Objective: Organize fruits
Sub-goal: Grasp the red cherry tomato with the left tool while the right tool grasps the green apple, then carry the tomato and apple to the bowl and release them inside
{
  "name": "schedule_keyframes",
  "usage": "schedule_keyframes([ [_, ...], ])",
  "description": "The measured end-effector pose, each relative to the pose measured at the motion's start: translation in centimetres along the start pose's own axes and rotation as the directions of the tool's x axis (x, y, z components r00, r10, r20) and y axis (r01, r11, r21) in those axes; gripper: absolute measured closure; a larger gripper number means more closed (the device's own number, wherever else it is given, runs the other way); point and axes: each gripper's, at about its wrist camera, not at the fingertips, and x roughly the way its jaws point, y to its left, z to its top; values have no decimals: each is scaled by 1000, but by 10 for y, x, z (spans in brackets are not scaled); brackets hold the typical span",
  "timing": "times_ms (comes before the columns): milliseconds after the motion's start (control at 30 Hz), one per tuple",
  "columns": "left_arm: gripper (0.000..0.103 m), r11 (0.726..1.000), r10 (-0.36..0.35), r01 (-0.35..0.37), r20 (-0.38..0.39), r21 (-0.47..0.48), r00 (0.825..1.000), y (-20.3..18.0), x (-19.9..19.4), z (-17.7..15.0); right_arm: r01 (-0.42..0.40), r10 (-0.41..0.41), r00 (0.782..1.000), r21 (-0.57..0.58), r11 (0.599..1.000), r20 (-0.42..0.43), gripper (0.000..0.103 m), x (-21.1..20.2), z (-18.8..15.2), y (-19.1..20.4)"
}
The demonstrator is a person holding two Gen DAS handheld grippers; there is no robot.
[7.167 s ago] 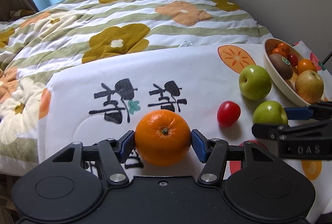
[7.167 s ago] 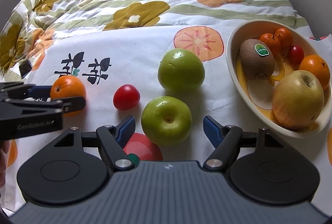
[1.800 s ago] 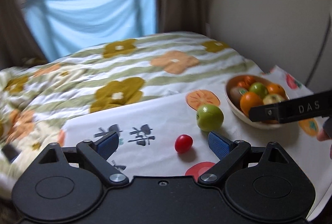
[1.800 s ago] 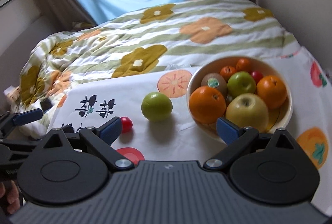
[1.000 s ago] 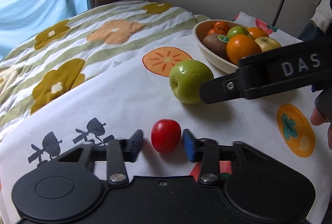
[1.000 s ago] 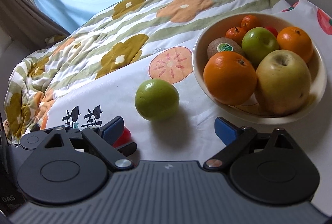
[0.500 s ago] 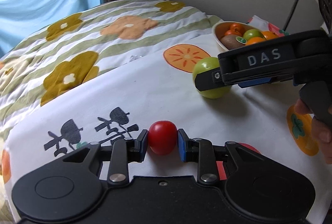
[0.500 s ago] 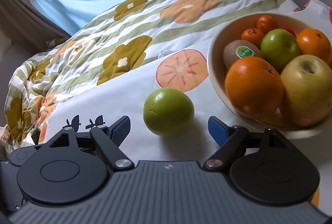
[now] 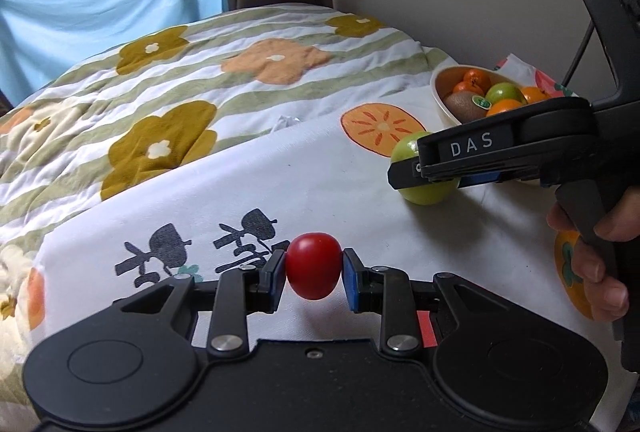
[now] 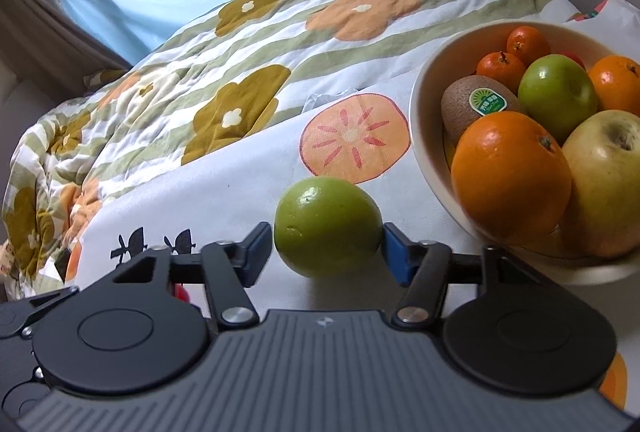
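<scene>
Currently the small glossy red tomato (image 9: 313, 266) sits clamped between the blue pads of the left gripper (image 9: 313, 274), jaws narrow and closed on it, just above the white printed cloth (image 9: 320, 200) on the bed. The round green apple (image 10: 327, 226) lies on the cloth between the right gripper's (image 10: 327, 246) jaws; pads flank it at 9 and 3 o'clock, appear to touch, firm grip not confirmed. The cream oval fruit bowl (image 10: 426, 152), already holding oranges, kiwi and apples, lies at about 2 o'clock from the right jaws, very near; from the left jaws also 2 o'clock, well apart. Judgement: right hand is nearer the bowl; short lift over the rim is the likely move. The right tool crosses the tomato's path.
</scene>
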Motion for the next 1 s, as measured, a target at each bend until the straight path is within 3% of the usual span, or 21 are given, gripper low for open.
schedule_keyframes([
  [267, 70, 999, 32, -32, 17, -37, 999, -7, -19, 3, -40, 41, 999, -45, 998, 11, 33, -15, 2, 2],
  [633, 70, 991, 81, -73, 67, -108, 994, -42, -53, 23, -98, 100, 995, -123, 988, 16, 33, -69, 5, -12],
  [1000, 70, 986, 94, -77, 112, -146, 989, -111, -68, 53, -92, 105, 992, -169, 981, 68, 33, -128, 31, -73],
])
